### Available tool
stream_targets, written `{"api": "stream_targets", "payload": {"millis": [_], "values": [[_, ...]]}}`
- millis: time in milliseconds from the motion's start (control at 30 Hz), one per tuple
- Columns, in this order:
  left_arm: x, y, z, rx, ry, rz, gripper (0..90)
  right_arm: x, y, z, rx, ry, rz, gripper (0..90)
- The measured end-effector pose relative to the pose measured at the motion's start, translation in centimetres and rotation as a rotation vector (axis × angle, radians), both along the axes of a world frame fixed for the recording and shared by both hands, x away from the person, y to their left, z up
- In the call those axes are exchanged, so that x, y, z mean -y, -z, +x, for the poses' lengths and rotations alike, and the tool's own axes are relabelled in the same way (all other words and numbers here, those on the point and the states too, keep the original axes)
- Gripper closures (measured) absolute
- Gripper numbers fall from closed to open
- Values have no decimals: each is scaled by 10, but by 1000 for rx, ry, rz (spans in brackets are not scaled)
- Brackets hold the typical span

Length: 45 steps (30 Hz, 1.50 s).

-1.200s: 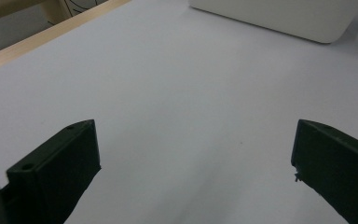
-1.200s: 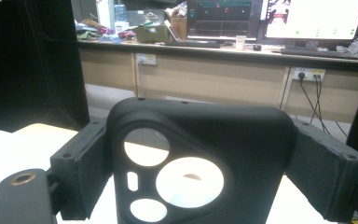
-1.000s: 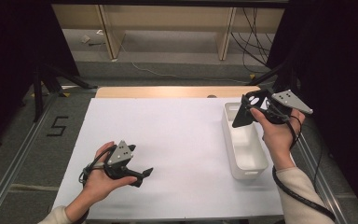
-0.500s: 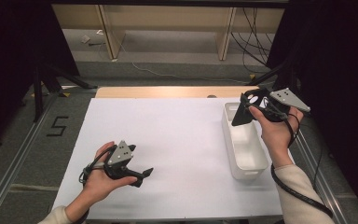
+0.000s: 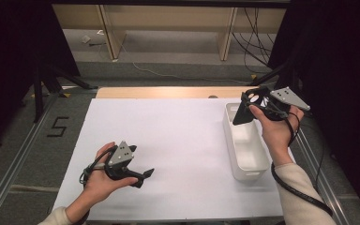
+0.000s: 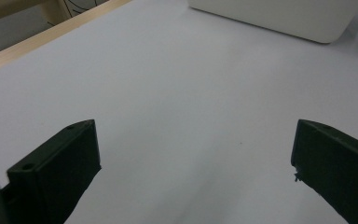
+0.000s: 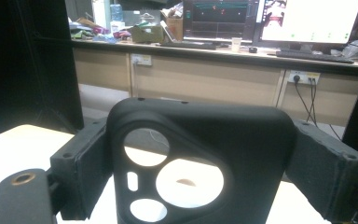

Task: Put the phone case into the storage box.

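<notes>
The right gripper was raised above the far end of a white plastic bin, its two black jaws clamped on the sides of a black phone case, which stood upright between them. In the right gripper view the case looked matte and faintly grainy, like soft rubber or silicone, with rounded corners and a raised camera panel pierced by two large round holes, a smaller oval one and a narrow slot, through which the pale surface below showed. The jaws there were blocky, dull black pieces with small screw holes on top, pressed flat against the case's edges. The bin was a long, narrow rectangular tub with smooth, slightly glossy walls and rounded corners, sitting near the right edge of the white table sheet, a flat, matte, unmarked surface with a strip of light wood at its far edge. The left gripper lay low over the sheet near the front left, well apart from the bin; its jaws stood wide apart with nothing between them, and a grey three-cornered plate topped its body.
</notes>
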<state>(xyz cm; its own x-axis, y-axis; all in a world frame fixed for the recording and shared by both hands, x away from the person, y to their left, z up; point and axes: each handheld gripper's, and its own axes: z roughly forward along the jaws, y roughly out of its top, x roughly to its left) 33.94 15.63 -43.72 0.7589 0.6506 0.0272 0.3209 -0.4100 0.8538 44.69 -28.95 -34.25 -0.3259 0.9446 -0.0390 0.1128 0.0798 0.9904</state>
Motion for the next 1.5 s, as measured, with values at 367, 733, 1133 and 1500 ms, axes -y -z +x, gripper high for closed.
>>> {"api": "stream_targets", "payload": {"millis": [367,733,1133,1500], "values": [[0,0,0,3,0,2,8,0,0,4,-3,3,1,153],[0,0,0,2,1,2,8,-3,0,9,-2,0,-5,154],[0,0,0,2,0,2,8,-4,1,13,-17,-3,-18,154],[0,0,0,0,0,2,8,-6,3,17,-32,-6,-30,154]]}}
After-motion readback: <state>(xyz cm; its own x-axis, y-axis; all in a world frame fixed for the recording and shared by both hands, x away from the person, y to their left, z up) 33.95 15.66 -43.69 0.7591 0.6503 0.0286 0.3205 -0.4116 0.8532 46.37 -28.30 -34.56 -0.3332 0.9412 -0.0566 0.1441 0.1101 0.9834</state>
